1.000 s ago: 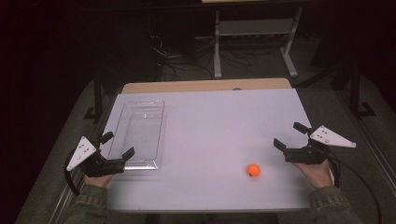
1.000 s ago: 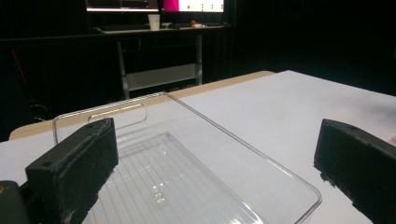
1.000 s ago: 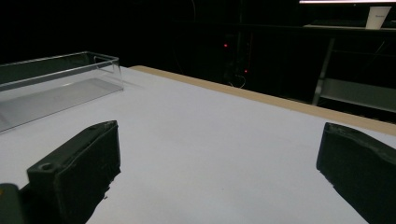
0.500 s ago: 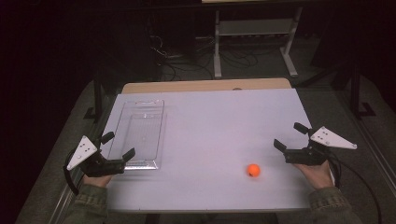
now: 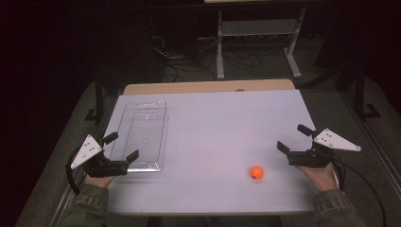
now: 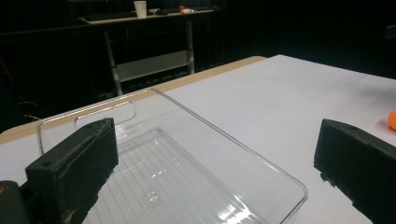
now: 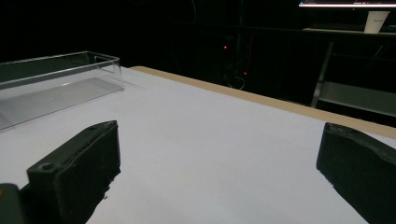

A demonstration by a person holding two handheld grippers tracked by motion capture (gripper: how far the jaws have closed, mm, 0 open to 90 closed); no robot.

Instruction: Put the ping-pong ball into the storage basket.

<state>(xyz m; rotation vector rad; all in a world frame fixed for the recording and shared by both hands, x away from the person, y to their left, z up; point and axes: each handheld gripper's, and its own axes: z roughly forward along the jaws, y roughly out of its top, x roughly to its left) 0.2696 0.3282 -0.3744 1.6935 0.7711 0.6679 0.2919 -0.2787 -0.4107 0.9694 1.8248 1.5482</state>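
A small orange ball (image 5: 257,172) lies on the white table (image 5: 217,127), toward the front right. A clear plastic tray (image 5: 141,135) stands empty on the left side of the table. My left gripper (image 5: 122,146) is held open at the tray's near left corner, its jaws wide apart over the tray's end (image 6: 201,186). An edge of the ball (image 6: 392,120) peeks in at the right of the left gripper view. My right gripper (image 5: 293,137) is open near the table's right edge, a short way right of the ball and empty. The tray (image 7: 51,88) appears far off in the right gripper view.
A metal shelf stand (image 5: 257,38) and cables sit on the dark floor beyond the table. A wooden strip (image 5: 208,87) runs along the table's far edge. A dark table with a white cup (image 6: 140,8) stands in the background.
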